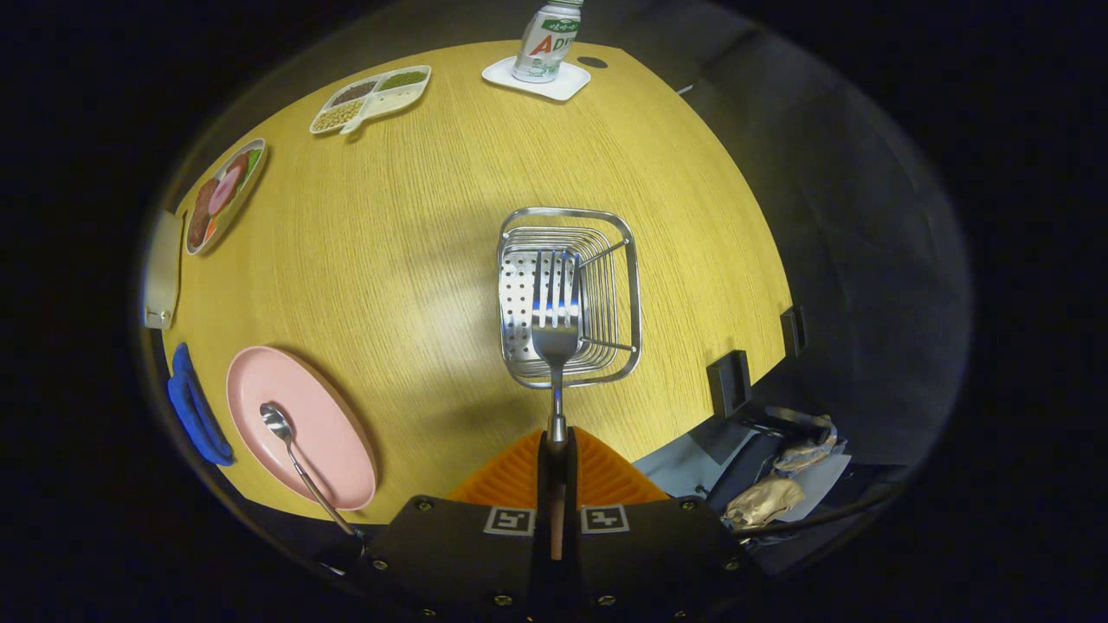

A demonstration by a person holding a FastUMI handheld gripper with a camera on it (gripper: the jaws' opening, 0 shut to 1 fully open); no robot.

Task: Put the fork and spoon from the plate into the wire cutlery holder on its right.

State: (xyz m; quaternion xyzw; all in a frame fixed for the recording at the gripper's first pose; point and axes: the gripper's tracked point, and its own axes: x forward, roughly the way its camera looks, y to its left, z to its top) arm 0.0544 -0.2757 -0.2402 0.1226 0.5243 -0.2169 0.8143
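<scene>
Holding fork over holder

We are looking past the wood-grain table (450, 225) at the square wire cutlery holder (638, 285), perforated steel. The spoon (290, 450) is lying on the glossy pink plate (333, 424). Our gripper (554, 472) is clamping the fork (556, 324); releasing tilted, we are risking tines snagging wires.

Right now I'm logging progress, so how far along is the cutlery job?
Nothing is in the wire cutlery holder yet. In hand: the gripper is shut on the fork, its tines poised over the holder. Left: release the fork into it, then fetch the spoon, which lies on the pink plate to the holder's left.
</scene>
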